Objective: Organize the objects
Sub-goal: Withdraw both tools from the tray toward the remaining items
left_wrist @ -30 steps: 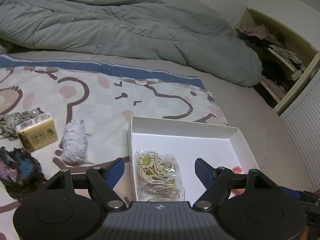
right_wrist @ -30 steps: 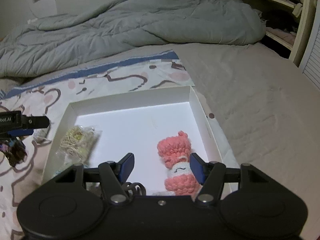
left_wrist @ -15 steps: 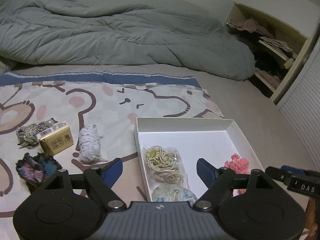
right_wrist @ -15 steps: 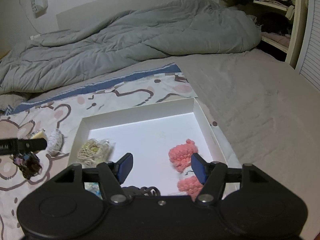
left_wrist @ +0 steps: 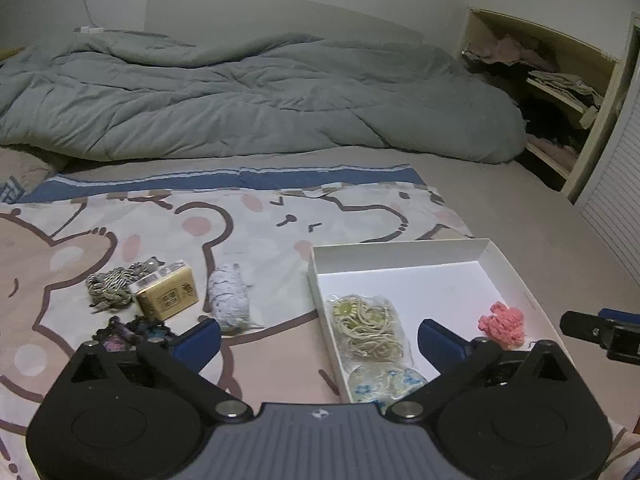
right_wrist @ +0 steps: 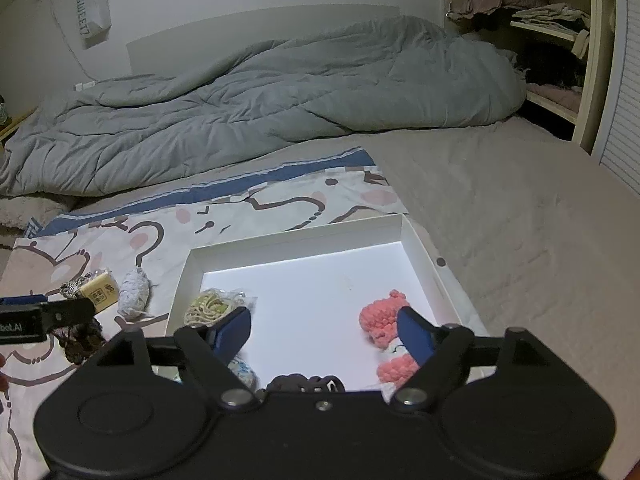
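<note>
A white box (left_wrist: 400, 250) (right_wrist: 296, 236) lies on the cartoon-print sheet. Inside it are a bagged coil of beige cord (left_wrist: 366, 326) (right_wrist: 214, 304), a blue-flowered pouch (left_wrist: 382, 382), a pink crochet toy (left_wrist: 504, 322) (right_wrist: 380, 320) and a dark cord (right_wrist: 306, 382). Left of the box lie a grey yarn bundle (left_wrist: 230, 300) (right_wrist: 134, 292), a yellow packet (left_wrist: 168, 294) (right_wrist: 100, 290), a striped cord (left_wrist: 108, 286) and a dark crochet piece (left_wrist: 132, 332) (right_wrist: 82, 340). My left gripper (left_wrist: 318, 342) hangs above the box's left wall, jaws opening, empty. My right gripper (right_wrist: 324, 330) hovers over the box, jaws opening, nothing gripped.
A rumpled grey duvet (left_wrist: 260, 96) (right_wrist: 280, 96) fills the far side of the bed. A shelf with folded clothes (left_wrist: 556, 80) (right_wrist: 552, 20) stands at the right beside a slatted door (left_wrist: 616, 196). A white pouch hangs on the wall (right_wrist: 92, 12).
Both grippers have risen and drawn back from the box, and their jaws have spread wider. The corded bag and the pink toy stay in the box, lower in view.
</note>
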Demonstrator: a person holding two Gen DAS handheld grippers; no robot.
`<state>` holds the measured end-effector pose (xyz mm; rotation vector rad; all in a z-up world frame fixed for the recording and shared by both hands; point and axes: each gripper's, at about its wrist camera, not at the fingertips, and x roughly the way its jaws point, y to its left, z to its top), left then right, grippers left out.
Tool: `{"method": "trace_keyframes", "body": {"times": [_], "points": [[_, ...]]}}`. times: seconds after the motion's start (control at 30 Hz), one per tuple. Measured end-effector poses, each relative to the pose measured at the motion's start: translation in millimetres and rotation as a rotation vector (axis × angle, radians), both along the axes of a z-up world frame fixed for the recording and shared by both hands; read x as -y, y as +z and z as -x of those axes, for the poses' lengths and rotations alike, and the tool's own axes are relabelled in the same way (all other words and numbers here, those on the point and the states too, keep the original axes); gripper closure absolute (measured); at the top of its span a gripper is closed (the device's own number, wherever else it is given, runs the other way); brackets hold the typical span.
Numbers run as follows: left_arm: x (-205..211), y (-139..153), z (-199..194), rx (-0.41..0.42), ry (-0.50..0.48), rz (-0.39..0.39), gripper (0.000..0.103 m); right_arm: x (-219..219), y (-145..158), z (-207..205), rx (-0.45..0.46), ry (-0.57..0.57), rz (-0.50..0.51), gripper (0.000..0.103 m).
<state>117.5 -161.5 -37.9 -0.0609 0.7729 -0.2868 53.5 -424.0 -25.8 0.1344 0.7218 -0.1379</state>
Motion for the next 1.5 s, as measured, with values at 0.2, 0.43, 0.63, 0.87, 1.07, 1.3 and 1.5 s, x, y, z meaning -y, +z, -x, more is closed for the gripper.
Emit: {"method": "trace_keyframes", "body": {"times": [0.2,0.43,0.63,0.87,1.07,1.3,1.5], "points": [[-5,0,3,0.005,0.009,-0.037,0.0,-9,2,5,0.015,0.007,0.033,0.008],[-10,-1,7,0.02,0.006,-0.046,0.0,-19,0,5,0.02,0.006,0.048,0.001],[-20,-5,6,0.017,0.021,-0.055,0.0,-26,-3,1,0.022,0.009,0.056,0.0],[-43,-5,3,0.024,0.055,-0.069,0.0,-43,-9,-9,0.019,0.023,0.056,0.0],[-70,-6,0,0.031,0.095,-0.088,0.0,-63,-14,-20,0.012,0.057,0.062,0.0],[-105,-6,-4,0.04,0.148,-0.112,0.0,-89,-16,-31,0.018,0.111,0.047,0.0],[-129,-7,-5,0.045,0.197,-0.13,0.0,-108,-15,-38,0.028,0.149,0.02,0.0]]}}
